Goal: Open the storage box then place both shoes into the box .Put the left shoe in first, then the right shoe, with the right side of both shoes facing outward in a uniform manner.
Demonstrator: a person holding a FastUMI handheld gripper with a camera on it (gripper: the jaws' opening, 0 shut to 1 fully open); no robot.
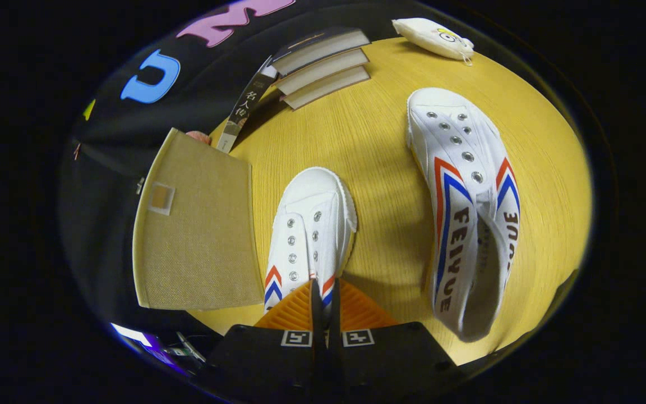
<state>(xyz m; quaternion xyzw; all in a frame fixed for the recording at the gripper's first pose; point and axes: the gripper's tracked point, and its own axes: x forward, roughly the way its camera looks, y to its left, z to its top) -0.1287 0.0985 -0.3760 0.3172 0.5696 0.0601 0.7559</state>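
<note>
Gripper (323, 306) fingers lie pressed close together, and between them is pinched the heel-side collar of the nearer white canvas shoe (309, 230); both fingers bear on that edge. This shoe, with metal eyelets and red and blue chevrons on its sides, points its toe away from the fingers and sits over the yellow wooden tabletop (379, 146); whether its sole touches the surface or is lifted cannot be told. Second white shoe (463, 196), bearing the same chevrons and dark lettering on its sides, lies on the tabletop to the right of the fingers, well apart from the first, its toe also pointing away and its open collar toward the camera. Storage box (199, 230), a beige fabric-covered form with a small square label patch, stands just left of the held shoe at the table's edge; from this angle one woven face shows, and whether it is open cannot be told. Stack of three books (323, 64) rests beyond both shoes at the far side of the table, with a further dark book (247, 109) leaning beside it. Small white pouch (432, 36) lies at the far right of the tabletop.
</note>
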